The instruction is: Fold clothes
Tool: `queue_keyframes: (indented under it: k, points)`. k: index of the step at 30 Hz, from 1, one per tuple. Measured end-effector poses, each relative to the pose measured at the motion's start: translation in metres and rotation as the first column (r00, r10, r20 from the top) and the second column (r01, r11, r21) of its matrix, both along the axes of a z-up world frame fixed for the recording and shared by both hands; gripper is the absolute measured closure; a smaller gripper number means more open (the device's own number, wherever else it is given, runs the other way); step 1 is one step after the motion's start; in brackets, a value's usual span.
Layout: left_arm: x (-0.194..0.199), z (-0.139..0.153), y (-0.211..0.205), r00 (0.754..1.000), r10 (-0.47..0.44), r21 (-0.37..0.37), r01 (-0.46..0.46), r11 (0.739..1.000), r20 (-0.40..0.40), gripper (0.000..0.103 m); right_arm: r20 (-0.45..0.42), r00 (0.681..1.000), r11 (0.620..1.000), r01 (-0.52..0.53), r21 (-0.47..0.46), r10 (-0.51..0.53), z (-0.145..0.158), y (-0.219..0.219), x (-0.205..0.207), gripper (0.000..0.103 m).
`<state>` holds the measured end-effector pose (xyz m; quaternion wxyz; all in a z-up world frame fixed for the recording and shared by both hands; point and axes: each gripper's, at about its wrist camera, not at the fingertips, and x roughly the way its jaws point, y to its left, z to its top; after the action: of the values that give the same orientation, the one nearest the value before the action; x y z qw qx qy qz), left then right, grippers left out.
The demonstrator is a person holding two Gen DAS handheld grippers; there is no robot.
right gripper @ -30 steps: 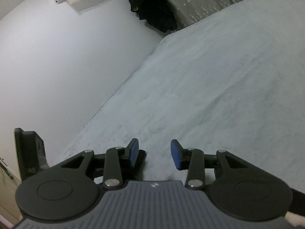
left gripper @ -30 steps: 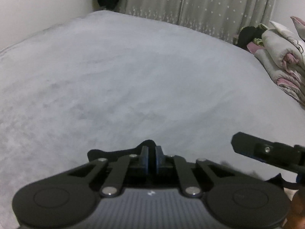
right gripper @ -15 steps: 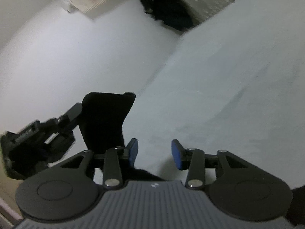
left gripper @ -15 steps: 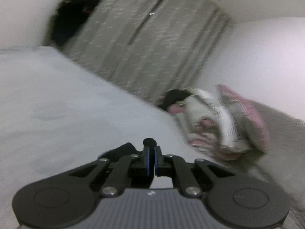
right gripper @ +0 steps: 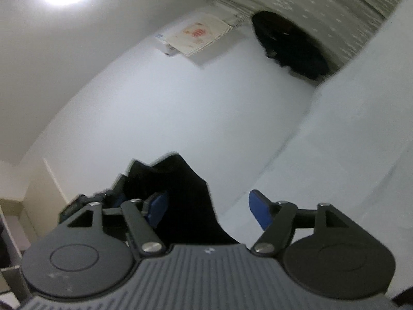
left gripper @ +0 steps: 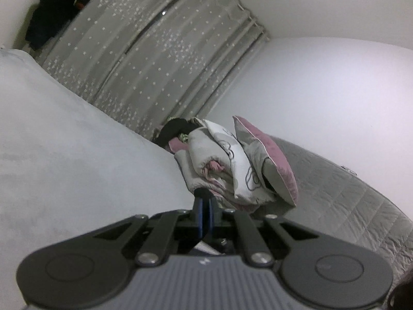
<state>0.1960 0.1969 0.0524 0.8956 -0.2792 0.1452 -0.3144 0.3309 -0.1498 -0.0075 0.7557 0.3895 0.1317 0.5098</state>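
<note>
The left tool (left gripper: 204,208) is holding its two blue pads pressed together, and a small fold of dark cloth is poking out above their tips, so it is clamped on a black garment (right gripper: 180,196); the rest of that garment is hanging below this camera's sight. A second ago this tool was looking down across the grey bed (left gripper: 64,155); now it is pointing level, so its view is taking in the starred curtain (left gripper: 155,59), the white wall and, just ahead of its tips and a little to their right, a heap of pink and white bedding (left gripper: 232,165) with a quilted grey cover (left gripper: 348,193) beyond. The right tool (right gripper: 207,206) is standing with its jaws well apart, having just been opening wider, and the black garment is now hanging between its pads, nearer the left pad and seemingly not gripped by either. In this view the left tool is showing as a blurred dark shape (right gripper: 85,204) just behind that left pad, at the garment's edge. Earlier the right tool had only bare bed ahead of it. Judging from this, the garment is being lifted off the bed by one edge, and the right tool is being readied to take a second hold so it can be spread for folding; no fold is made yet
</note>
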Motion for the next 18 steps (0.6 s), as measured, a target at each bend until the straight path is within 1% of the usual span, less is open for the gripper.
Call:
queue_keyframes:
  k: [1,5,10,11,12,13,14,15,16,17,18]
  points:
    - [-0.001,0.0,0.0,1.0,-0.003,-0.006,0.003,1.0,0.0,0.099,0.018,1.0,1.0,-0.005,0.015,0.005,0.002,-0.002,-0.001,0.025]
    - [0.0,-0.003,-0.001,1.0,-0.025,-0.037,0.025,0.999,-0.003,0.099,0.056,0.998,0.997,-0.022,0.07,0.018,0.005,-0.007,0.0,0.025]
    - [0.004,-0.01,-0.004,0.998,-0.062,-0.087,0.06,0.994,-0.018,0.099,0.065,0.998,0.988,-0.017,0.156,0.007,0.005,-0.016,0.004,0.025]
    - [0.005,-0.012,-0.004,0.998,-0.066,-0.095,0.064,0.993,-0.022,0.099,0.069,0.998,0.985,-0.026,0.173,0.014,0.005,-0.017,0.005,0.027]
    - [0.006,-0.014,-0.005,0.997,-0.067,-0.091,0.064,0.994,-0.026,0.098,0.074,0.997,0.982,-0.032,0.188,0.018,0.005,-0.018,0.005,0.032]
    - [0.007,-0.016,-0.007,0.997,-0.065,-0.082,0.062,0.995,-0.03,0.098,0.081,0.996,0.978,-0.039,0.206,0.023,0.004,-0.02,0.005,0.05]
    - [0.008,-0.018,-0.008,0.998,-0.062,-0.072,0.06,0.996,-0.031,0.098,0.082,0.996,0.974,-0.053,0.22,0.036,0.004,-0.021,0.007,0.072]
    - [0.007,-0.019,-0.008,0.998,-0.058,-0.063,0.056,0.996,-0.029,0.098,0.076,0.996,0.973,-0.055,0.223,0.039,0.004,-0.022,0.009,0.08]
    - [0.007,-0.021,-0.009,0.998,-0.057,-0.056,0.055,0.997,-0.026,0.098,0.072,0.997,0.976,-0.042,0.214,0.028,0.004,-0.023,0.01,0.085]
    - [0.006,-0.022,-0.008,0.998,-0.056,-0.05,0.055,0.997,-0.023,0.095,0.068,0.998,0.978,-0.029,0.205,0.015,0.005,-0.023,0.01,0.09]
    - [0.006,-0.023,-0.008,0.998,-0.056,-0.044,0.055,0.997,-0.019,0.084,0.064,0.998,0.981,-0.018,0.191,0.006,0.006,-0.023,0.011,0.09]
